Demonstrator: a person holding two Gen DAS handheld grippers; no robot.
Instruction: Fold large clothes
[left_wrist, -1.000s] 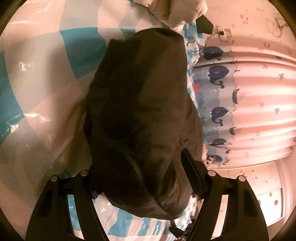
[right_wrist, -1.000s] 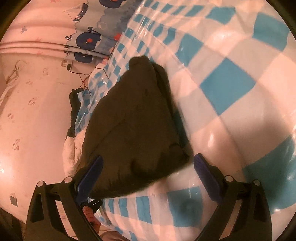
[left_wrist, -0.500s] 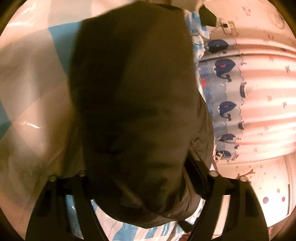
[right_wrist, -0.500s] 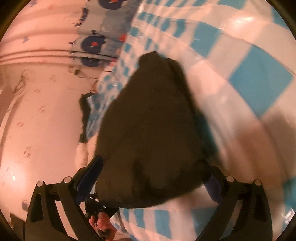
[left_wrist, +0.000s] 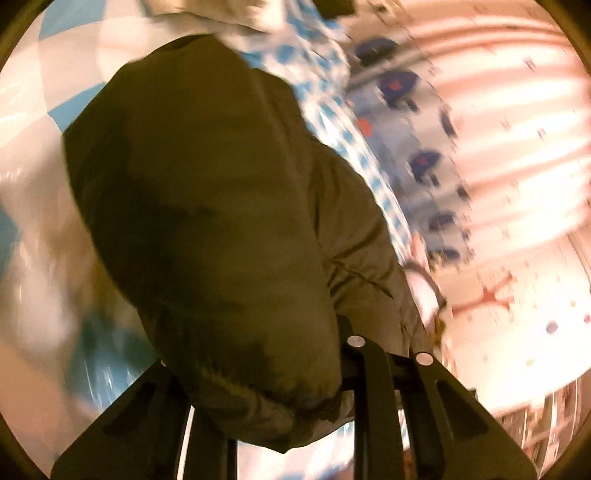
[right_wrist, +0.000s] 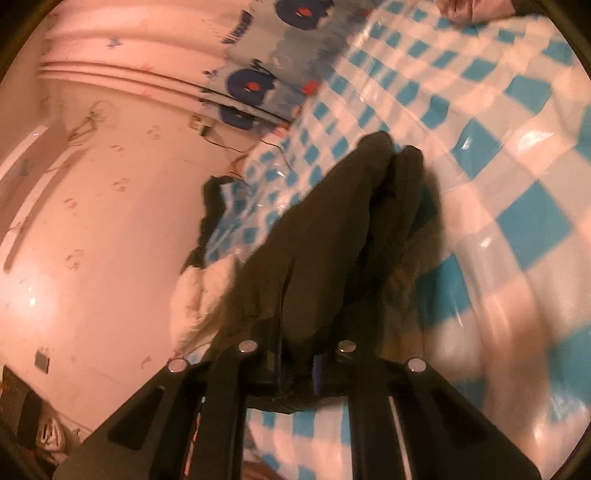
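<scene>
Two claws show, one per view, and both have just been closing with one dark olive garment between their jaws. In the left wrist view the left claw (left_wrist: 295, 373) is mostly buried: the padded jacket (left_wrist: 221, 206) bulges over the lower middle of the frame and hides the fingertips, so only the black arms and two silver pivot screws at lower right can be made out. The fabric bunches in tight creases where the jaws meet, so this claw is clenched on the jacket. The whole frame is smeared by motion blur, worst at the left edge and upper right.

In the right wrist view the right claw (right_wrist: 297, 363) is clamped on a narrow gathered end of the same jacket (right_wrist: 332, 236), which runs from the bottom centre up to the middle of the frame; four silver screws show on its arms, and a sliver of blue pad beside the cloth.

The jacket lies across one bed cover (right_wrist: 517, 184) in blue and white checks under glossy plastic, filling the right of that frame. A white fluffy item (right_wrist: 199, 295) lies at centre left, partly behind the jacket. One whale-print curtain (right_wrist: 251, 85) hangs at upper centre against a pink wall (right_wrist: 92, 221). The lower right corner is too blurred to read.
</scene>
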